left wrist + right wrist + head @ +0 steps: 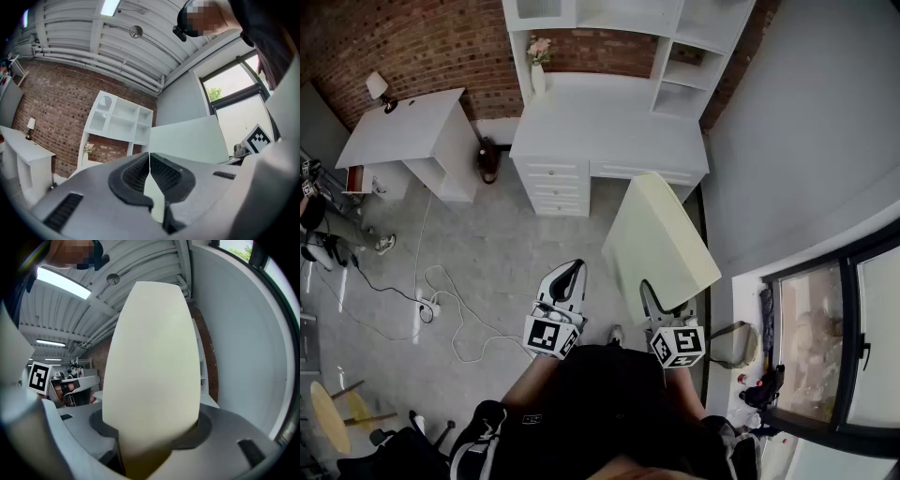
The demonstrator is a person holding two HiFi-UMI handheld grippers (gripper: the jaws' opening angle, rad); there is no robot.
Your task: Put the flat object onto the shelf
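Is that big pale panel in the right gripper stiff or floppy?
Probably stiff: the pale panel juts flat from the right gripper, held by one edge, without sagging. Likely light for its size. It may twist in that narrow grip.

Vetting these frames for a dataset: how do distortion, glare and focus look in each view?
Head view: sharp, evenly lit, wide-angle curving the white desk. Left gripper view: dark rounded corners, window washed out. Right gripper view: cream panel fills the frame, ceiling light glares.

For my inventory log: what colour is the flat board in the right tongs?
The board is plain pale cream; head view shows it best.
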